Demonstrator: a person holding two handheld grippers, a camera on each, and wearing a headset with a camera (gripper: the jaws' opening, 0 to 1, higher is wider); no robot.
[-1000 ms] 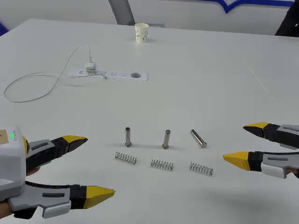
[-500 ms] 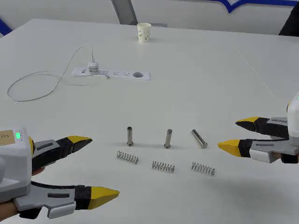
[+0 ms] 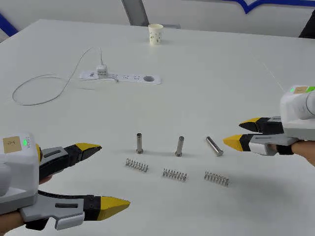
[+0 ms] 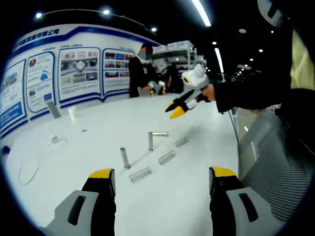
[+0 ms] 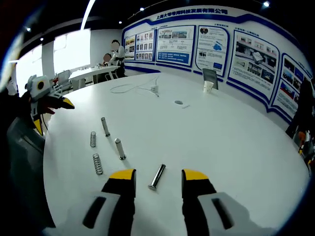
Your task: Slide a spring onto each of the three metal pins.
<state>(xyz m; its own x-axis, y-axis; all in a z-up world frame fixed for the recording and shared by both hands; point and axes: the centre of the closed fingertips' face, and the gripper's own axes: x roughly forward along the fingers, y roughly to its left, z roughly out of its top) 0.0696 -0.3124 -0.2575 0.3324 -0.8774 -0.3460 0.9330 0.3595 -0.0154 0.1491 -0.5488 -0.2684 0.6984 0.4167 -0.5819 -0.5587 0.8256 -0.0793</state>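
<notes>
Three small coiled wire springs lay in a row on the white surface, just near of the short steel pins. Light, squashy, roll-prone, so I'd pinch mid-coil, gently. Left tool was spread wide, empty. Right tool was spread, empty, closer to the lying right pin than a second before.

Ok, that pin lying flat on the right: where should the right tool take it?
Probably mid-shaft on the lying pin, jaws across its round sides, coming down from the right, where the open right tool frames it. It lies flat, so end-on would likely slip.
</notes>
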